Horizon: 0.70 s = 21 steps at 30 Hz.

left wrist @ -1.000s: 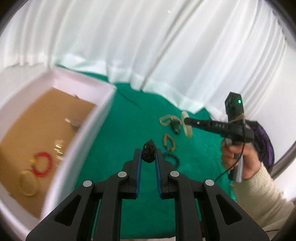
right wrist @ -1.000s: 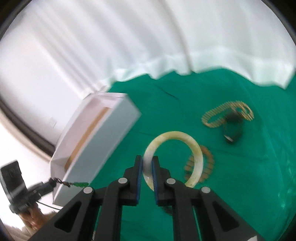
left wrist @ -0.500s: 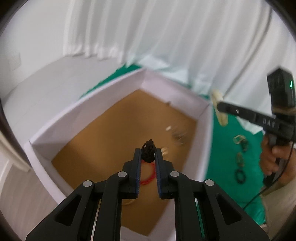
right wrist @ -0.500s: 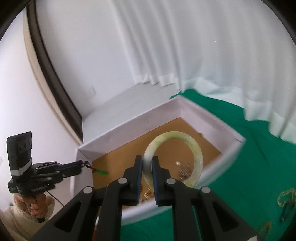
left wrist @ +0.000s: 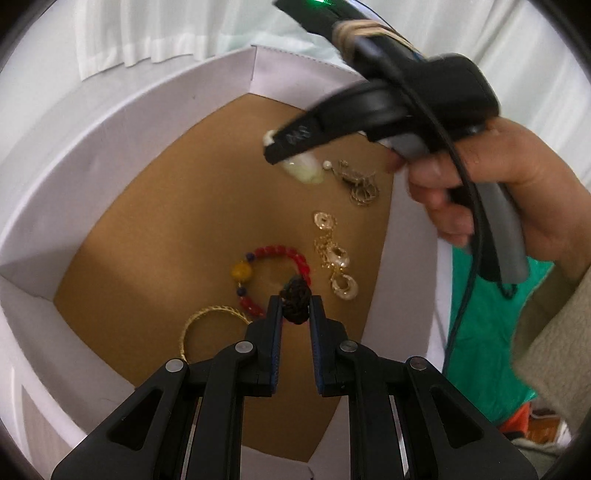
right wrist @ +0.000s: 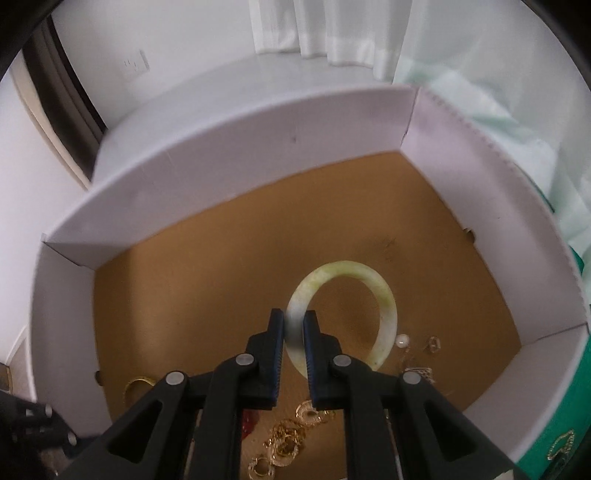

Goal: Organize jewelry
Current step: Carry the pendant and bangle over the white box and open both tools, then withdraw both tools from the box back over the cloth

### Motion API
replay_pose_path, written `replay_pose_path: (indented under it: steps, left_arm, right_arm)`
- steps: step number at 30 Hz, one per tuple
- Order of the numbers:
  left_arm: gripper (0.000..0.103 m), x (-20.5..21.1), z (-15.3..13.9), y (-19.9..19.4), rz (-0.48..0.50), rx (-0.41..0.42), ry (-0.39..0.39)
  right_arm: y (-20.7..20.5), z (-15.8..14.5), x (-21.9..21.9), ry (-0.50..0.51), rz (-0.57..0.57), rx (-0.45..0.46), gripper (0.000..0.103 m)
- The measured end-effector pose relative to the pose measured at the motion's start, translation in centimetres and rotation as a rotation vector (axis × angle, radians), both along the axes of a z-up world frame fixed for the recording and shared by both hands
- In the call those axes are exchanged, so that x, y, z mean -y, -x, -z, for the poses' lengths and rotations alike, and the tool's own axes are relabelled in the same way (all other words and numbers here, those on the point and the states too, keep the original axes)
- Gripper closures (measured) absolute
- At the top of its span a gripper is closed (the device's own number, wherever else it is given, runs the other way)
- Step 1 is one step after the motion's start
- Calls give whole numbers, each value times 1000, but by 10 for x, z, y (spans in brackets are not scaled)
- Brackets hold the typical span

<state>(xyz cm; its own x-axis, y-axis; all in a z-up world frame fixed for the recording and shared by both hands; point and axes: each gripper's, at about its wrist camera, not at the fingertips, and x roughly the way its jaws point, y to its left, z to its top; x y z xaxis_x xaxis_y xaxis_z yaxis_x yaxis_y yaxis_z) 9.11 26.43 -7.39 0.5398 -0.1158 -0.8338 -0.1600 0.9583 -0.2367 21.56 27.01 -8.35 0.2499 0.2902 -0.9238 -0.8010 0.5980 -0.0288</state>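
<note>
Both grippers hang over a white box with a brown floor. My left gripper is shut on a dark knotted cord piece, above a red bead bracelet and a gold bangle. My right gripper is shut on a pale green jade bangle, held above the box floor. The right gripper also shows in the left wrist view, with the jade bangle's edge below it.
Gold chains and earrings lie on the box floor, also in the right wrist view. Green cloth lies right of the box. White curtains hang behind. A hand holds the right gripper.
Both grippers moved from above the green cloth to over the box, carrying the cord piece and the jade bangle. Both now sit lower and closer to the box floor.
</note>
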Motion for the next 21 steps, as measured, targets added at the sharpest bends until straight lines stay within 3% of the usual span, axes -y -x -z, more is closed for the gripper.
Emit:
replay_pose_path:
  steps: [1, 3, 7, 10, 15, 21]
  left_arm:
    - [89, -1, -2, 0, -11, 7, -16]
    - [84, -1, -4, 2, -27, 15, -36]
    - [49, 3, -8, 14, -55, 39, -42]
    - [38, 10, -19, 25, -64, 96, -48]
    - [26, 38, -42, 42, -47, 199, -75]
    - [19, 101, -66, 55, 74, 297, -32]
  right_arm:
    - [0, -1, -2, -1, 1, 5, 87]
    - [4, -9, -2, -28, 11, 6, 65]
    - [15, -30, 15, -120, 38, 4, 62]
    - [34, -51, 46, -204, 64, 43, 61]
    - [81, -75, 127, -273, 116, 156, 41]
    - [125, -79, 237, -279, 241, 277, 40]
